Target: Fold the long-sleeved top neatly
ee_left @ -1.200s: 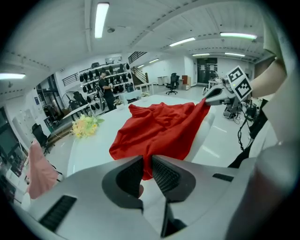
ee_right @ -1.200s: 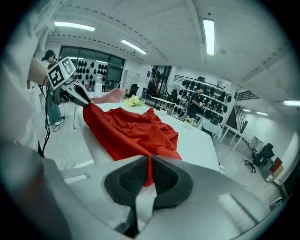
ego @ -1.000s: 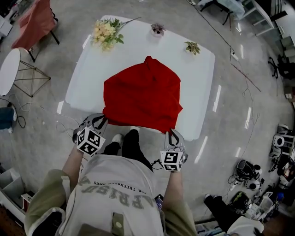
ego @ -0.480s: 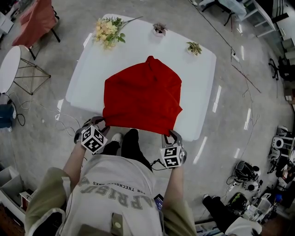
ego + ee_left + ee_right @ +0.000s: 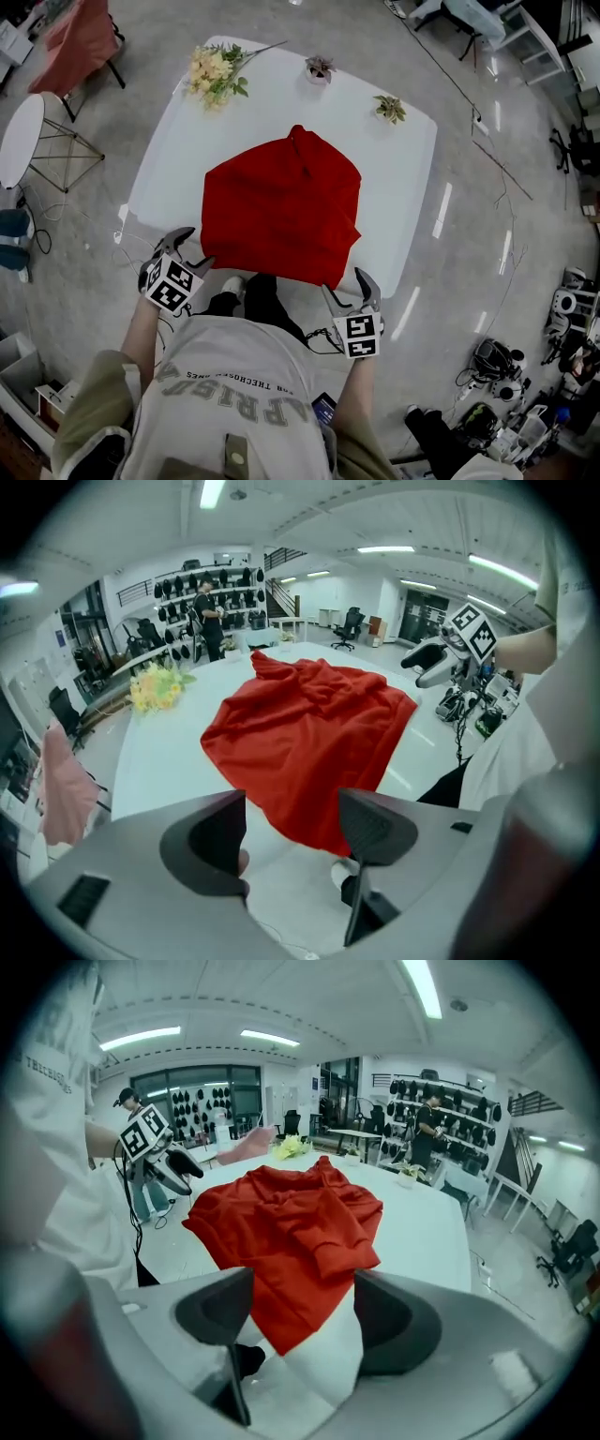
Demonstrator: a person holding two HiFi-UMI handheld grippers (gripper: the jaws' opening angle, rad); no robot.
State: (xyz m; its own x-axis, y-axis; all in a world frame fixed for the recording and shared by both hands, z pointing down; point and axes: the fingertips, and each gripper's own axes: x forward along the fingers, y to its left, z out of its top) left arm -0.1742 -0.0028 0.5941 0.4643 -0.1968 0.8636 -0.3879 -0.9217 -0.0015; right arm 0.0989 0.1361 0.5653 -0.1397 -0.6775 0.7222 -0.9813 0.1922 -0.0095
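The red long-sleeved top (image 5: 281, 211) lies bunched on the white table (image 5: 412, 178), its near hem hanging over the front edge. My left gripper (image 5: 187, 251) hovers off the table's near left corner, just clear of the hem's left corner. My right gripper (image 5: 349, 291) hovers below the hem's right corner. Both jaws have just been opening and stand wide with no cloth pressed between them. In the left gripper view the top (image 5: 309, 724) lies beyond my left gripper (image 5: 291, 832). In the right gripper view a folded sleeve lies on the top (image 5: 291, 1222) beyond my right gripper (image 5: 302, 1321).
A bunch of yellow flowers (image 5: 214, 70) and two small potted plants (image 5: 319, 66) (image 5: 390, 108) stand along the table's far edge. A round side table (image 5: 19, 141) and a cloth-draped chair (image 5: 70, 42) are at the left. Cables run across the floor.
Both grippers have let go of the hem's corners, opened wide and drawn back from the table. The hem has dropped at the front edge.
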